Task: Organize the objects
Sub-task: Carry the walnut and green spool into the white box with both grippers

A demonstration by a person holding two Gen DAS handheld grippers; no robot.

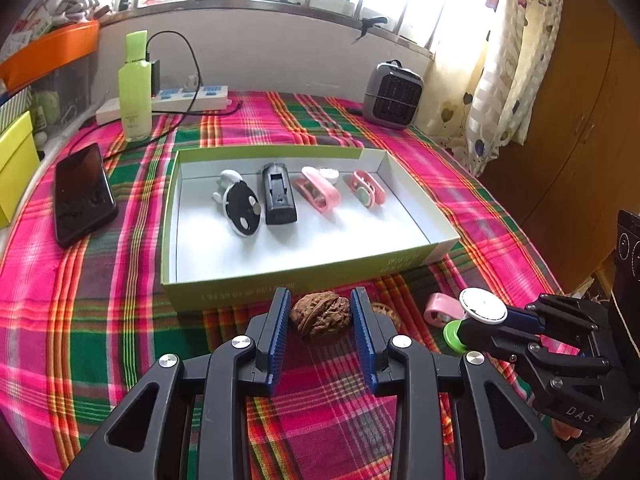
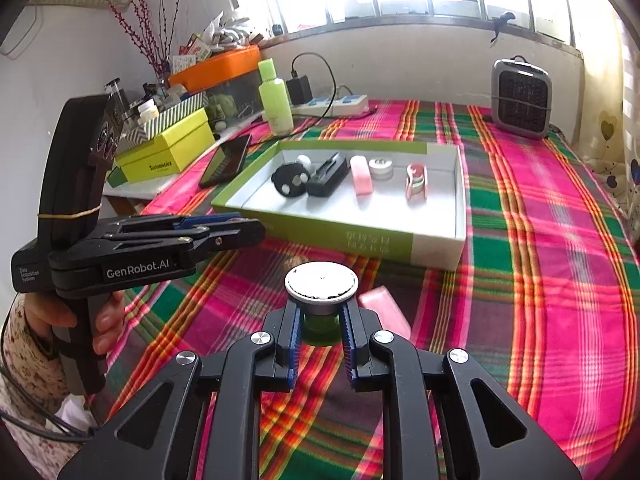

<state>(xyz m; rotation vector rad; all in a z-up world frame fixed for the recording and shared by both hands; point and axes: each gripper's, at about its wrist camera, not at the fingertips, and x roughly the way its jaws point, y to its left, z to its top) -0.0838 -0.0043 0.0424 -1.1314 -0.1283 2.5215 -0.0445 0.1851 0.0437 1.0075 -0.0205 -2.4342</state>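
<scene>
A green-sided box (image 1: 224, 294) with a white inside stands on the plaid cloth and holds several small objects: a black-and-white oval piece (image 1: 242, 210), a black holder (image 1: 279, 194) and two pink clips (image 1: 316, 190). My left gripper (image 1: 321, 312) is shut on a brown walnut (image 1: 321, 317) just in front of the box. My right gripper (image 2: 321, 314) is shut on a spool-shaped item with a white round top and green base (image 2: 321, 286), held above the cloth; it also shows in the left wrist view (image 1: 482, 306). A pink clip (image 2: 382, 306) lies beside it.
A black phone (image 1: 82, 194) lies left of the box. A green bottle (image 1: 135, 86), a power strip (image 1: 188, 98) and a small grey heater (image 1: 392, 94) stand at the back. Yellow and orange boxes (image 2: 168, 148) sit at the left edge.
</scene>
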